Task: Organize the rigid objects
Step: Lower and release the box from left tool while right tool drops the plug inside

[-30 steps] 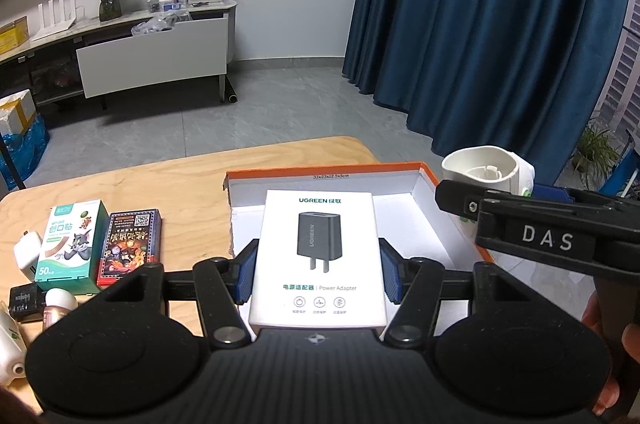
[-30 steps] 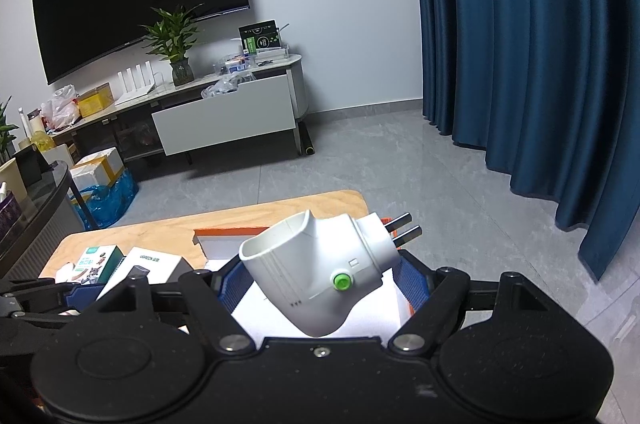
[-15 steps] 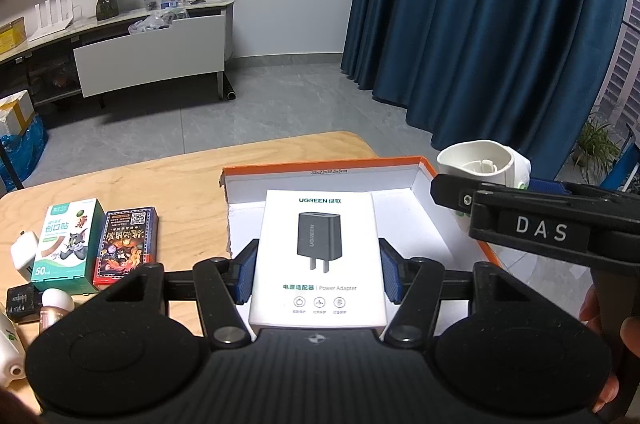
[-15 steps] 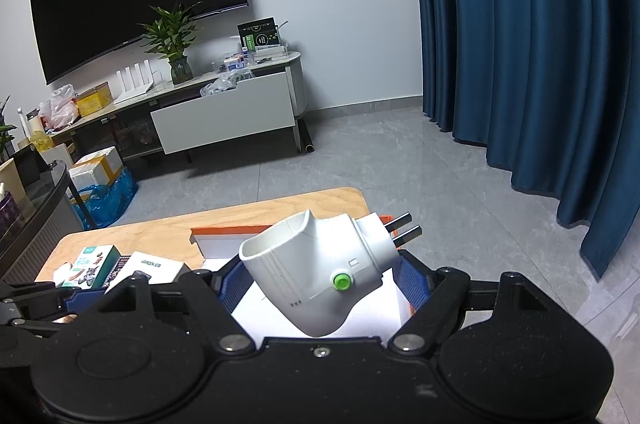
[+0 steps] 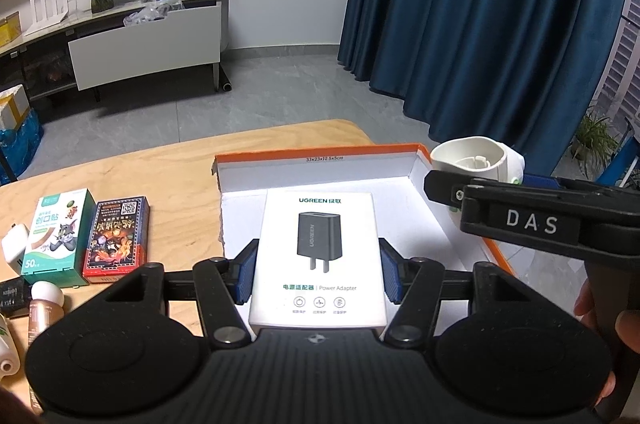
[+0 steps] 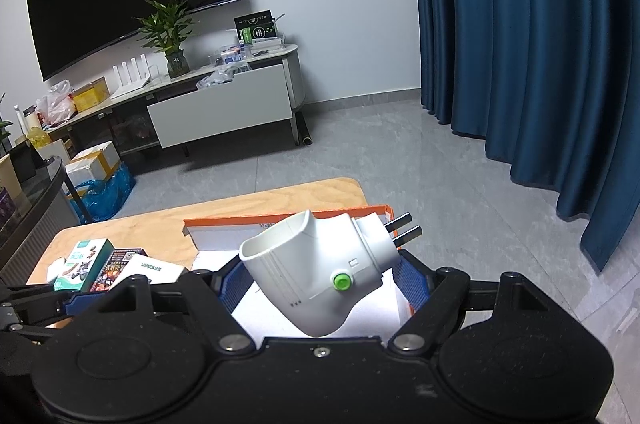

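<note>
My left gripper (image 5: 316,274) is shut on a white UGREEN power adapter box (image 5: 318,256), held above the open orange-edged white cardboard box (image 5: 316,164) on the wooden table. My right gripper (image 6: 322,284) is shut on a white plug adapter (image 6: 320,272) with a green button and two prongs, held over the same box (image 6: 288,218). In the left wrist view the right gripper (image 5: 520,220) and the plug adapter (image 5: 476,158) sit at the box's right side. The UGREEN box also shows in the right wrist view (image 6: 154,270).
On the table left of the box lie a green bandage box (image 5: 56,232), a red card box (image 5: 116,236), a white charger (image 5: 14,244) and small bottles (image 5: 44,304). The table's far edge (image 5: 280,132) drops to the grey floor. A TV cabinet (image 6: 224,108) stands by the wall.
Both grippers keep their holds. The view has shifted only slightly; the two grippers have drifted a little over the box.
</note>
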A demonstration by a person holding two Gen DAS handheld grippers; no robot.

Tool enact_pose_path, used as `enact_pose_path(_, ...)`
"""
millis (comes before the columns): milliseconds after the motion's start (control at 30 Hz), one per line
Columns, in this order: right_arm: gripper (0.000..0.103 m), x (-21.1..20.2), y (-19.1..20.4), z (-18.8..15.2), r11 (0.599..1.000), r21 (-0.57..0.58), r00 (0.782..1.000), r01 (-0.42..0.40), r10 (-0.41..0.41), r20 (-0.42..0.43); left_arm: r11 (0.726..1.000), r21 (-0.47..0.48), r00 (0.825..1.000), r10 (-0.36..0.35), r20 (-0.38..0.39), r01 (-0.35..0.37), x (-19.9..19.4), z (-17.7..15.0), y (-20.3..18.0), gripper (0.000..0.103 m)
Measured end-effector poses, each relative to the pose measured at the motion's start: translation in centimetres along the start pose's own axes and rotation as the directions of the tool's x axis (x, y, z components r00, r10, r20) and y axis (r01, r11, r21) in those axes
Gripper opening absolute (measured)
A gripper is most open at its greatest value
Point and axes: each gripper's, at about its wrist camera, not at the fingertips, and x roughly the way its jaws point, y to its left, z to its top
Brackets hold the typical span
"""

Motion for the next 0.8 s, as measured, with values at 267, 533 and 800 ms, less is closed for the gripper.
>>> enact_pose_path(267,0.091,1.7,0.1,0.0,1.0,-0.006,1.0,0.005,-0.006,-0.03,1.0,-0.001,1.0,-0.005,-0.016,0.005,1.1,-0.2,0.0,0.06)
enact_pose_path(533,0.091,3.9,-0.8,0.5,1.0,-0.004,0.997,0.021,-0.022,-0.078,1.0,-0.004,0.999,-0.004,-0.033,0.004,2.3,-0.1,-0.1,0.06)
enact_pose_path(800,0.092,5.8,-1.0,1.0,0.999,-0.011,0.994,0.035,-0.036,-0.099,1.0,0.001,0.999,-0.007,-0.038,0.007,3.5,0.5,-0.5,0.06)
